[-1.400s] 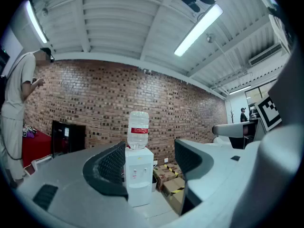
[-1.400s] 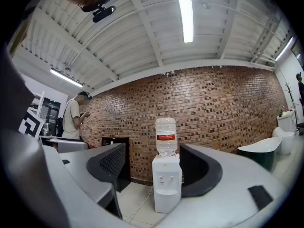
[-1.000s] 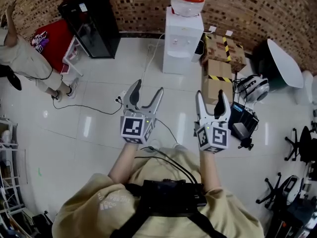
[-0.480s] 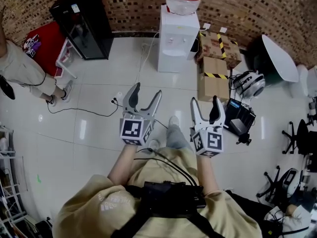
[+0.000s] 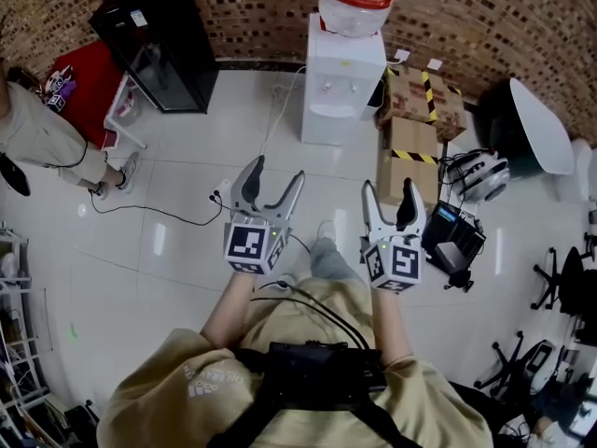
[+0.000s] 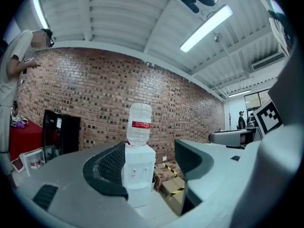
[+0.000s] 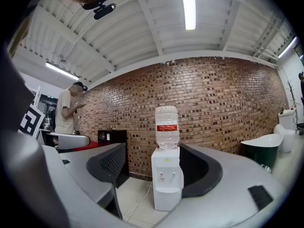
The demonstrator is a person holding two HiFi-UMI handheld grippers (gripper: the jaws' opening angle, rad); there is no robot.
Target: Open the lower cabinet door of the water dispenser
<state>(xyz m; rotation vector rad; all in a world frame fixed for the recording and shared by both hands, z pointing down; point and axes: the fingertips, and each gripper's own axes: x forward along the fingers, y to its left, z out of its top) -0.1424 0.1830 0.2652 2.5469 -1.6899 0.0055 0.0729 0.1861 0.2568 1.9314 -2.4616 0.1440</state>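
Note:
The white water dispenser (image 5: pixel 340 82) stands against the brick wall with a clear bottle (image 5: pixel 359 3) on top. Its lower front (image 7: pixel 167 198) looks flat and shut. My left gripper (image 5: pixel 280 168) and right gripper (image 5: pixel 388 187) are held side by side over the tiled floor, well short of the dispenser, both pointing at it. Both are open with nothing between the jaws. In the left gripper view the dispenser (image 6: pixel 140 175) shows far off between the spread jaws of that gripper (image 6: pixel 149 165). The right gripper (image 7: pixel 156 170) frames it the same way.
A black glass-door cabinet (image 5: pixel 168 45) and a red table (image 5: pixel 89 82) stand to the left of the dispenser. Taped cardboard boxes (image 5: pixel 415 129) are stacked on its right. A cable (image 5: pixel 159 208) runs over the floor. A person (image 5: pixel 37 133) stands at far left.
The person holding the grippers has stepped toward the dispenser; a leg now shows between the grippers. Both grippers moved forward with the step and stayed open.

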